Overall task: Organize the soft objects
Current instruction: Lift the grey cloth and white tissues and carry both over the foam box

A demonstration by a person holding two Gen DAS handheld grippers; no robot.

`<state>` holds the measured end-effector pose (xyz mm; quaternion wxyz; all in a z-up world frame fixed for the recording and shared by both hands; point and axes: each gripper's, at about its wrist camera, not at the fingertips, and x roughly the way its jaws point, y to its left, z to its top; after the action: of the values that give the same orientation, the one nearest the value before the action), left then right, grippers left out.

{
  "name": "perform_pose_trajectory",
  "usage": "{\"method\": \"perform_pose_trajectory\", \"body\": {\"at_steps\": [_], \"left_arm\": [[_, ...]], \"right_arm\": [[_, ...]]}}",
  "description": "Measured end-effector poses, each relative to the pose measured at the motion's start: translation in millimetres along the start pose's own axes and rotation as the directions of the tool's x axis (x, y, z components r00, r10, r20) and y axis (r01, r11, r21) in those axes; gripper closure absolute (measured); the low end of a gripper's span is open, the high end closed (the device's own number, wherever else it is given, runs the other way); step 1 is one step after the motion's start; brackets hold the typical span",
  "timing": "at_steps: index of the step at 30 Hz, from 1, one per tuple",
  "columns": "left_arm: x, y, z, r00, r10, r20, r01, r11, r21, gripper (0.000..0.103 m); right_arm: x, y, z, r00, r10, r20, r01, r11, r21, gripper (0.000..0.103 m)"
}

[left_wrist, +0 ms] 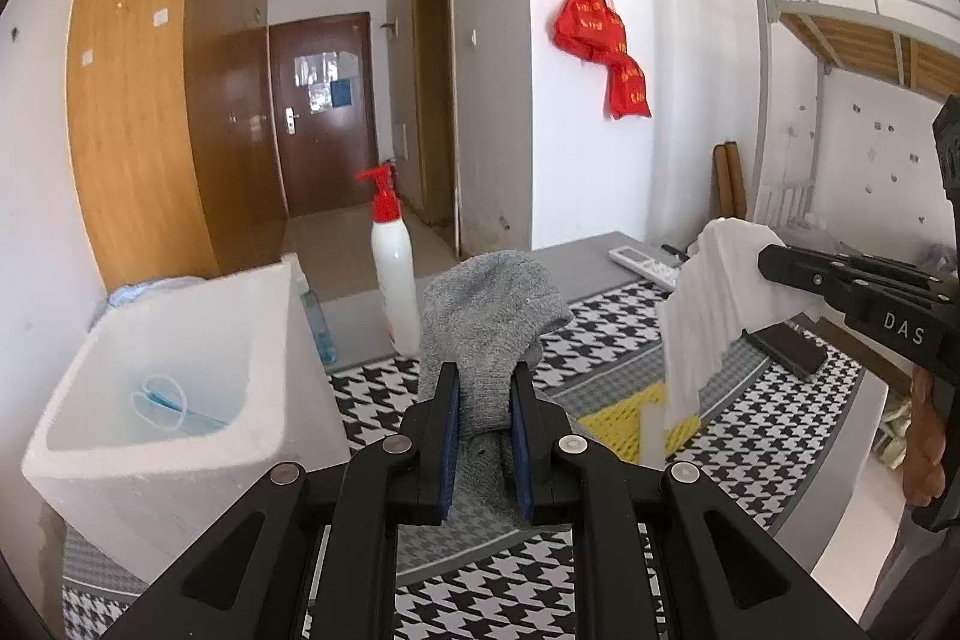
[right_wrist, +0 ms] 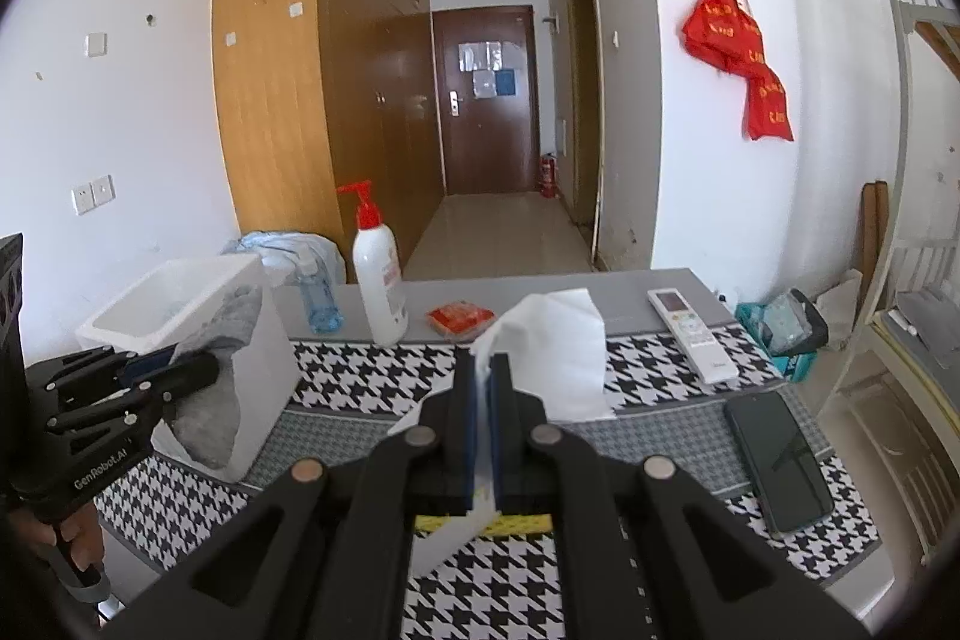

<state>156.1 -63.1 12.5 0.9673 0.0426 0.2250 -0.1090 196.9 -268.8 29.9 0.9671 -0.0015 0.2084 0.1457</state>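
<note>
My left gripper [left_wrist: 485, 381] is shut on a grey knitted sock [left_wrist: 489, 316], which bulges up between the blue pads above the houndstooth cloth. In the right wrist view the same gripper [right_wrist: 198, 370] holds the grey sock [right_wrist: 222, 400] just in front of the white foam box [right_wrist: 180, 292]. My right gripper [right_wrist: 487, 370] is shut on a white tissue [right_wrist: 558, 340] that fans out above its tips. In the left wrist view that gripper [left_wrist: 765, 259] hangs at the right with the white tissue [left_wrist: 714, 304] draping down. The foam box [left_wrist: 180, 436] holds a blue face mask [left_wrist: 162, 400].
On the table stand a white pump bottle with a red top [right_wrist: 375, 280], a clear water bottle [right_wrist: 318, 298], a red packet [right_wrist: 461, 319], a white remote [right_wrist: 690, 334] and a dark phone [right_wrist: 780, 460]. A yellow mesh item [left_wrist: 618, 430] lies under the tissue. A bunk bed frame [left_wrist: 840, 16] stands right.
</note>
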Motion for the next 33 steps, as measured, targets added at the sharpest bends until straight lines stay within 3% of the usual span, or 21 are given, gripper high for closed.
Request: {"method": "perform_pose_trajectory", "body": {"at_steps": [33], "left_arm": [[-29,30,36,0.987,0.124,0.105,-0.12,0.992,-0.046,0.087]], "right_arm": [[-2,45,43,0.988,0.121,0.094,-0.115,0.991,-0.067,0.097]]}}
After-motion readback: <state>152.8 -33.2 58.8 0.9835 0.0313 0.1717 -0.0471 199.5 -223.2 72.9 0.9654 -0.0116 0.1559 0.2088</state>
